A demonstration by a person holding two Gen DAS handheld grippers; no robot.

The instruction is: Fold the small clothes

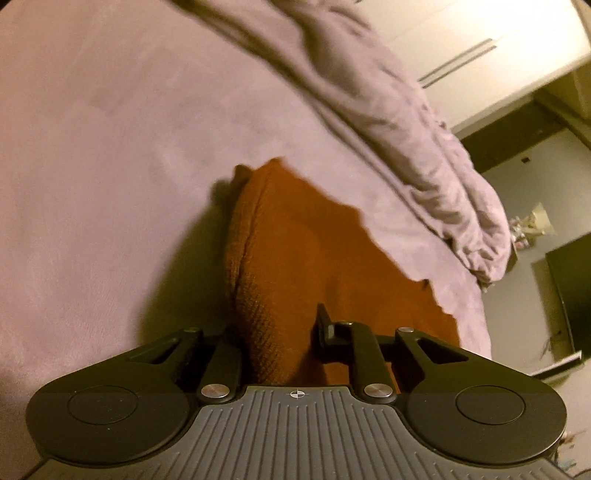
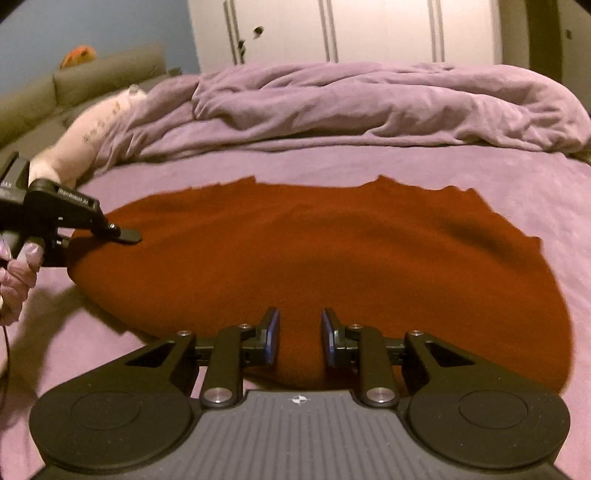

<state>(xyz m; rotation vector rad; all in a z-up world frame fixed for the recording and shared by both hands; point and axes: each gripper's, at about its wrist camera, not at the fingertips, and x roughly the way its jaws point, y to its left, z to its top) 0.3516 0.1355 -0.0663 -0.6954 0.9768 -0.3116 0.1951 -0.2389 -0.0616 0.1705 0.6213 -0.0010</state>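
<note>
A rust-orange knitted garment (image 2: pixel 314 258) lies spread across a bed covered in a lilac sheet (image 2: pixel 480 173). It sits in the middle of the bed, mostly flat, with an uneven far edge and a thick folded edge on its left side.

Your right claw (image 2: pixel 299 338) hovers low over the near edge of the garment. Its two blue-padded fingers (image 2: pixel 272 336) stand apart, with orange fabric showing in the gap between them — they grip nothing.

Your left claw (image 2: pixel 123 236) is at the left edge of the garment. From the right wrist view, one flat black finger lies on top of the cloth and the folded edge bulges up beneath it. From the left wrist view, the garment (image 1: pixel 295 266) fills the space between the fingers and hides the left one; only the right finger (image 1: pixel 325 325) shows, against the fabric. The left claw appears clamped on that folded edge.

Your left hand (image 2: pixel 14 280), in a pale glove, wraps the handle of the left tool, and a bare forearm (image 2: pixel 92 133) runs back from it.

Beyond the garment, a rumpled lilac duvet (image 2: pixel 369 103) is heaped along the far side of the bed. Behind it stands a white wardrobe (image 2: pixel 351 29), with a grey sofa (image 2: pixel 74 81) to the left.
</note>
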